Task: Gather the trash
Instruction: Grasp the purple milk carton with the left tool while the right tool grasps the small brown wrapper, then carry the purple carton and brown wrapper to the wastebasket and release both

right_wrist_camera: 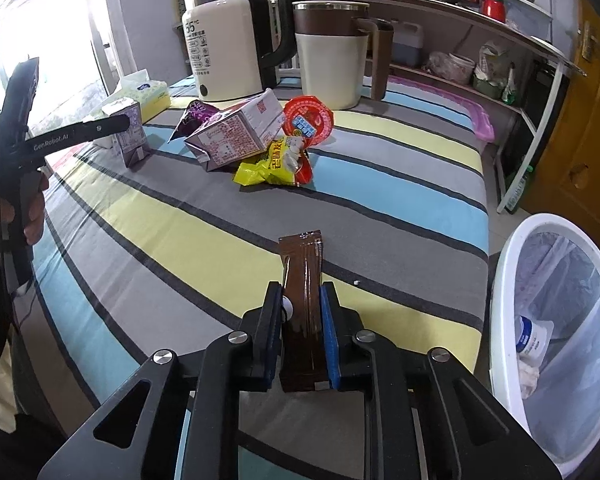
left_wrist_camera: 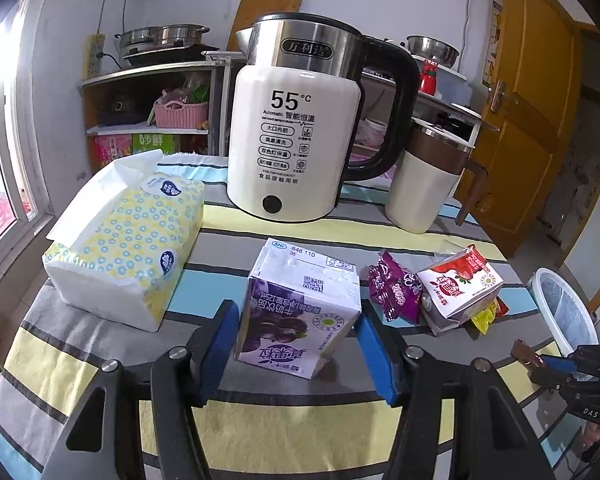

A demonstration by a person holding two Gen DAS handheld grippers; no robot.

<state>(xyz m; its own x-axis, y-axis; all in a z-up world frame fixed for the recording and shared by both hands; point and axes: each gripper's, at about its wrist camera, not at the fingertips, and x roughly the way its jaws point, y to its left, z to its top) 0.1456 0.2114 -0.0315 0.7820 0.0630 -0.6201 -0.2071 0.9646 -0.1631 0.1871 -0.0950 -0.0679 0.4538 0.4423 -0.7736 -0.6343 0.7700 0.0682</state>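
at lower centre of the left wrist view, the purple carton (left_wrist_camera: 298,312) is framed by the left gripper (left_wrist_camera: 296,350), pads apart. the brown wrapper (right_wrist_camera: 303,316) is clamped by the right gripper (right_wrist_camera: 300,334); the white bin (right_wrist_camera: 556,344) is seen lower right.

Striped table (right_wrist_camera: 380,184): kettle (left_wrist_camera: 292,120), cartons, wrappers.

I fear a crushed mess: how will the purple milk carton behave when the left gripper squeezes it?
The purple milk carton looks dented, so probably empty, light and soft. The left gripper straddles it, open; a firm squeeze would likely crumple it. It stands tilted, so it may tip.
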